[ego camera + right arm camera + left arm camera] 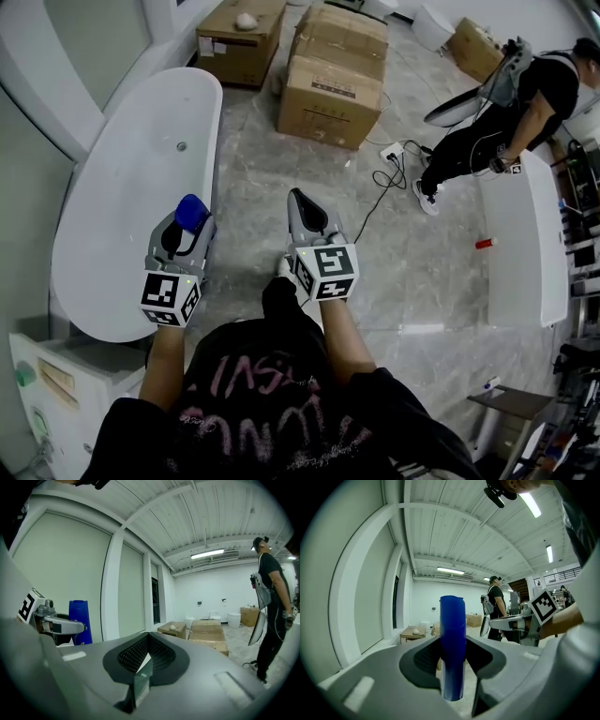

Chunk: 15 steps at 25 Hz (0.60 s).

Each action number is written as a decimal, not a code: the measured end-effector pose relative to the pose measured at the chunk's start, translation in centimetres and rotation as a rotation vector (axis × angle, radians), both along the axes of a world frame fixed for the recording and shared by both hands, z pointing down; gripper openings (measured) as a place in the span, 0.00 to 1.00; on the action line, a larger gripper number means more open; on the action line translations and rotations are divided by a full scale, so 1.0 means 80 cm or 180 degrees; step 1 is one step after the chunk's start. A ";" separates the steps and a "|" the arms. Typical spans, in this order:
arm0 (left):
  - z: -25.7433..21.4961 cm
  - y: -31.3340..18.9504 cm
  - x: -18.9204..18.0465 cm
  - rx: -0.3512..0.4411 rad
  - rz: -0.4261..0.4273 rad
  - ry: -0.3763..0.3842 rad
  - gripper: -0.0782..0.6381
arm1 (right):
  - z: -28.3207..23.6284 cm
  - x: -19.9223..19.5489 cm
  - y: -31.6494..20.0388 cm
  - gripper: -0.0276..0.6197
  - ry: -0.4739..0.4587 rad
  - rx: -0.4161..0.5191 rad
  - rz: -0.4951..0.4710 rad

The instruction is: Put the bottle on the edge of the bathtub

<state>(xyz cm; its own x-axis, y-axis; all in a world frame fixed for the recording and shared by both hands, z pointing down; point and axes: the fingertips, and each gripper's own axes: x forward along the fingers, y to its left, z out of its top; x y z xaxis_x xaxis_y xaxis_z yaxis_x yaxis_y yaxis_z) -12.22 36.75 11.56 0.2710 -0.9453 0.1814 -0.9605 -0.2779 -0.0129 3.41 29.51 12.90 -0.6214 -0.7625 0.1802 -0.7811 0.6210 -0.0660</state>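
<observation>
A blue bottle [191,214] stands upright between the jaws of my left gripper [184,231], which is shut on it. In the left gripper view the blue bottle [453,646] fills the middle, clamped by both pads. The bottle hangs over the right rim of the white bathtub [112,216], near its front half. My right gripper [305,217] is held beside it over the floor, shut with nothing between its jaws. From the right gripper view the blue bottle [79,622] and the left gripper [63,626] show at the left.
Cardboard boxes [333,75] stand on the marble floor beyond the tub. A person in black [506,112] bends at the right by a long white counter [530,244]. A white cabinet [52,394] sits at the tub's near end. Cables [389,169] lie on the floor.
</observation>
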 end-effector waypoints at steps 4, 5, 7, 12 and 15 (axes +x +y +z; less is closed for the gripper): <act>0.012 -0.045 -0.002 -0.0077 -0.0031 0.0017 0.33 | 0.013 -0.001 -0.051 0.06 0.0024 -0.0073 -0.0017; 0.016 -0.057 -0.002 -0.0106 -0.0044 0.0020 0.33 | 0.017 -0.001 -0.064 0.06 0.0027 -0.0099 -0.0022; 0.025 -0.080 -0.002 -0.0176 -0.0071 0.0030 0.33 | 0.027 0.000 -0.090 0.06 0.0037 -0.0165 -0.0029; 0.051 -0.141 -0.004 -0.0371 -0.0145 0.0046 0.33 | 0.051 0.007 -0.154 0.06 0.0049 -0.0298 -0.0057; 0.064 -0.173 0.001 -0.0492 -0.0164 0.0023 0.33 | 0.065 0.013 -0.191 0.06 0.0064 -0.0390 -0.0089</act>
<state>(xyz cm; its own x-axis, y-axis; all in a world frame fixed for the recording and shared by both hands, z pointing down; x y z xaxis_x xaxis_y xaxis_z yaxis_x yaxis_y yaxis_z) -12.15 22.89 16.64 0.2246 -0.9191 0.3239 -0.9735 -0.2263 0.0330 4.49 14.25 18.13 -0.6375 -0.7163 0.2836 -0.7654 0.6308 -0.1272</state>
